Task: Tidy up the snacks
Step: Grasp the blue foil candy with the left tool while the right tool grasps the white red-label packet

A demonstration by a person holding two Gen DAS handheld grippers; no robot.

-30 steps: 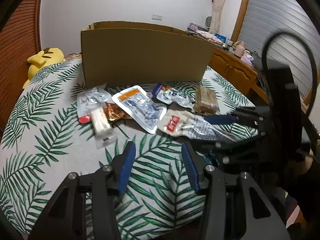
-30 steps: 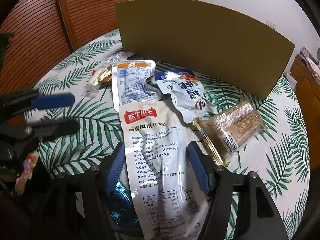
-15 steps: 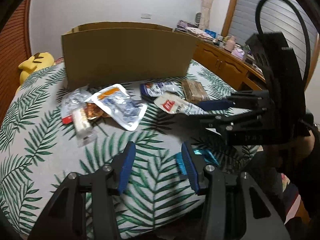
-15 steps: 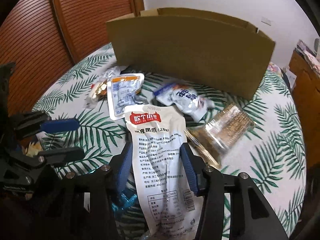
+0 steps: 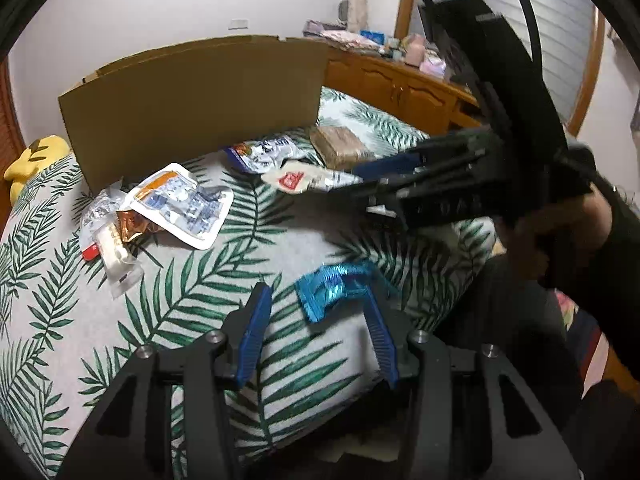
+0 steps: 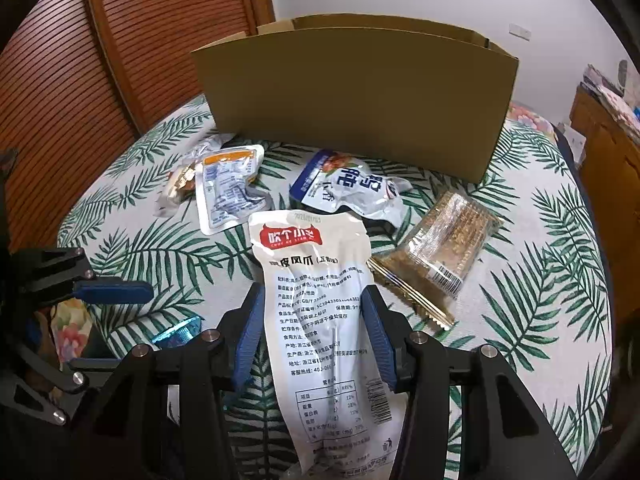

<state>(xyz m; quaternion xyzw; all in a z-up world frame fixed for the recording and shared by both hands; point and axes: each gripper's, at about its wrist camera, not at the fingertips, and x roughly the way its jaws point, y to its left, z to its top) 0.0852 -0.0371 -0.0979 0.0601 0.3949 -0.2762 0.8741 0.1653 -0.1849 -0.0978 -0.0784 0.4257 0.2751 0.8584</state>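
My right gripper (image 6: 312, 300) is shut on a long white snack pouch (image 6: 316, 280) with a red label and holds it above the leaf-print table; the pouch also shows in the left wrist view (image 5: 308, 178). My left gripper (image 5: 316, 312) is open and empty, low over the table's near edge, with a blue foil wrapper (image 5: 332, 284) lying between its fingertips. An open cardboard box (image 6: 356, 96) stands at the back. On the table lie a blue-white pouch (image 6: 348, 184), a clear pack of brown bars (image 6: 444, 244) and an orange-topped pouch (image 6: 228, 184).
A small pile of clear and copper-coloured wrappers (image 5: 112, 228) lies at the left. A yellow plush toy (image 5: 32, 156) sits past the table's far left edge. A wooden cabinet (image 5: 404, 88) with clutter stands behind on the right.
My right gripper has lifted the white pouch off the table and pulled it back. That uncovered the blue foil wrapper. My left gripper has moved right, toward that wrapper.
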